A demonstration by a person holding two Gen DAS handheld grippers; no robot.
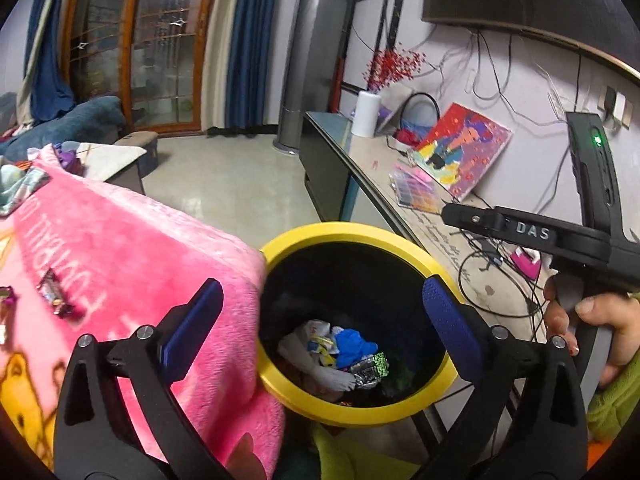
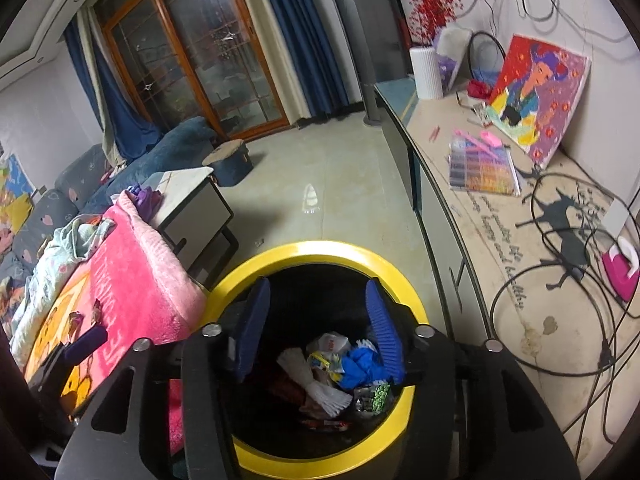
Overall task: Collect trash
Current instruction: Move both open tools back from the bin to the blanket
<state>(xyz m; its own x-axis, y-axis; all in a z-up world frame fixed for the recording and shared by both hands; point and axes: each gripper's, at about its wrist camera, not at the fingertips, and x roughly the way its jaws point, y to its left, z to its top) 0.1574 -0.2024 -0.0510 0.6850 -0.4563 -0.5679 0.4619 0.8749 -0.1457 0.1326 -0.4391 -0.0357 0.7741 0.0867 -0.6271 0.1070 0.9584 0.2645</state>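
A black bin with a yellow rim [image 1: 316, 236] [image 2: 320, 249] stands between a pink blanket and a long side table. Crumpled trash [image 1: 344, 350] [image 2: 340, 368] lies at its bottom: white, blue and silver-green wrappers. My left gripper [image 1: 322, 292] is open wide above the bin's left edge, one finger over the blanket, the other over the rim, nothing between them. My right gripper [image 2: 317, 286] hangs open over the bin's mouth, holding nothing. Candy wrappers [image 1: 54, 298] [image 2: 96, 312] lie on the blanket.
The pink blanket [image 1: 132, 248] [image 2: 136, 264] touches the bin's left side. A side table [image 2: 500, 220] on the right carries cables, a painting [image 2: 540, 88], a bead box and a white vase. A hand [image 1: 600, 320] holds the right gripper's body. Tiled floor lies beyond the bin.
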